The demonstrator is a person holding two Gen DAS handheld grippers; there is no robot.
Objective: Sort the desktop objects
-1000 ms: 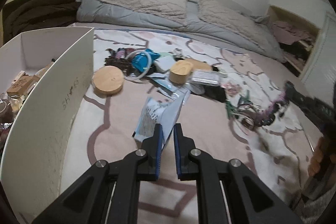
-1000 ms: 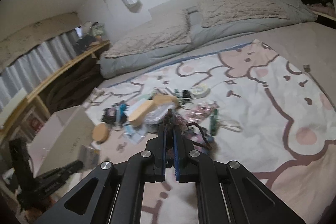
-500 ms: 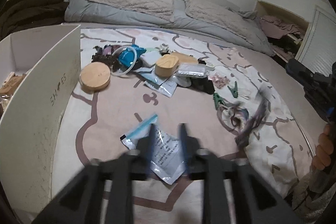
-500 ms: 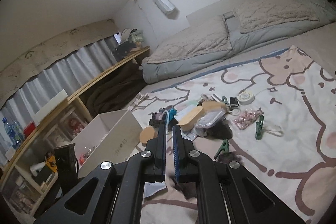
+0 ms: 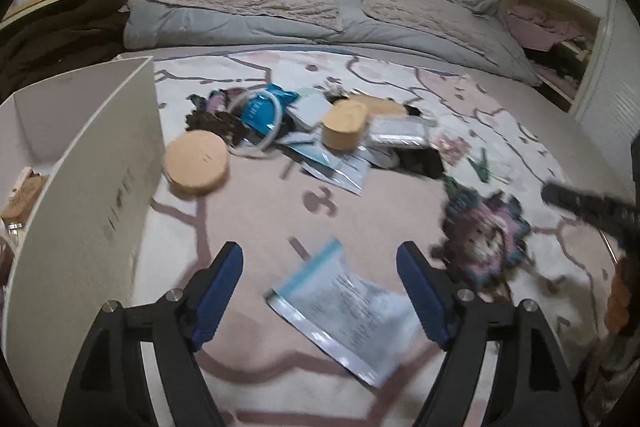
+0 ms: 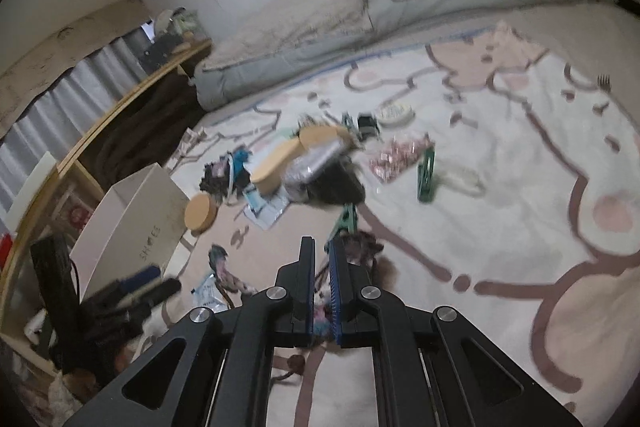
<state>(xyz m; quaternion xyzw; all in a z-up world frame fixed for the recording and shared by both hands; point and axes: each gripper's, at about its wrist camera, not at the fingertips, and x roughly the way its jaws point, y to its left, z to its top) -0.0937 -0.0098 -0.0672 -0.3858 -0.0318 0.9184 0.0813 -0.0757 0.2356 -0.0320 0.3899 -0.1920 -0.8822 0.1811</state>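
Observation:
My left gripper (image 5: 319, 259) is open and empty, its jaws wide apart above a silver and blue packet (image 5: 344, 307) that lies flat on the blanket. My right gripper (image 6: 322, 247) is shut on a knitted pink and blue fabric piece (image 5: 486, 239), which hangs from it just right of the packet. In the right wrist view the fabric (image 6: 362, 245) shows beside and under the fingers. A pile of small objects (image 5: 312, 123) lies further back on the blanket. An open white box (image 5: 92, 163) stands at the left.
A round wooden lid (image 5: 196, 163) lies beside the box. Green clips (image 6: 426, 175), a pink packet (image 6: 396, 157) and a tape roll (image 6: 394, 113) lie right of the pile. Pillows and a grey duvet (image 5: 320, 11) lie behind. A wooden shelf (image 6: 100, 131) runs along the left.
My left gripper opened and let the packet drop flat onto the blanket. My right gripper carried the knitted fabric left, close to the packet and the left gripper.

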